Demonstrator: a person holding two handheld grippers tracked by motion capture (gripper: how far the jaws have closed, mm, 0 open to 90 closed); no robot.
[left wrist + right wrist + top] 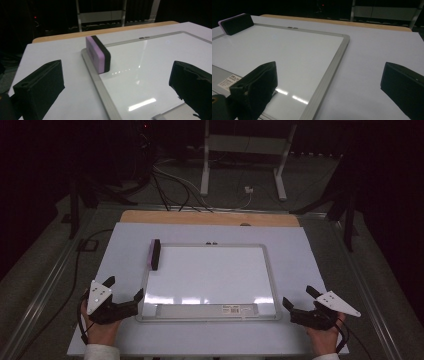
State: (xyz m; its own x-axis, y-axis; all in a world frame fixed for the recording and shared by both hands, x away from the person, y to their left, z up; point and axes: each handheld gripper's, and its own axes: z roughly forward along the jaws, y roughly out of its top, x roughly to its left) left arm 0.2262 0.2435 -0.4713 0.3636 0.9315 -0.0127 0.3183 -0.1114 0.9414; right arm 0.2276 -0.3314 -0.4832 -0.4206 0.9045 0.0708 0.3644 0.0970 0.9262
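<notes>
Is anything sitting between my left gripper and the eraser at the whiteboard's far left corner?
Nothing visible does. The left gripper is open at the whiteboard's near left corner, and the eraser stands on edge on the frame ahead. Between them lie only bare table and frame.

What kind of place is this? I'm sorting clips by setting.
Probably a lab or recording room: dark surroundings, loose cables on the floor, a metal stand behind the table, and a whiteboard laid flat.
</notes>
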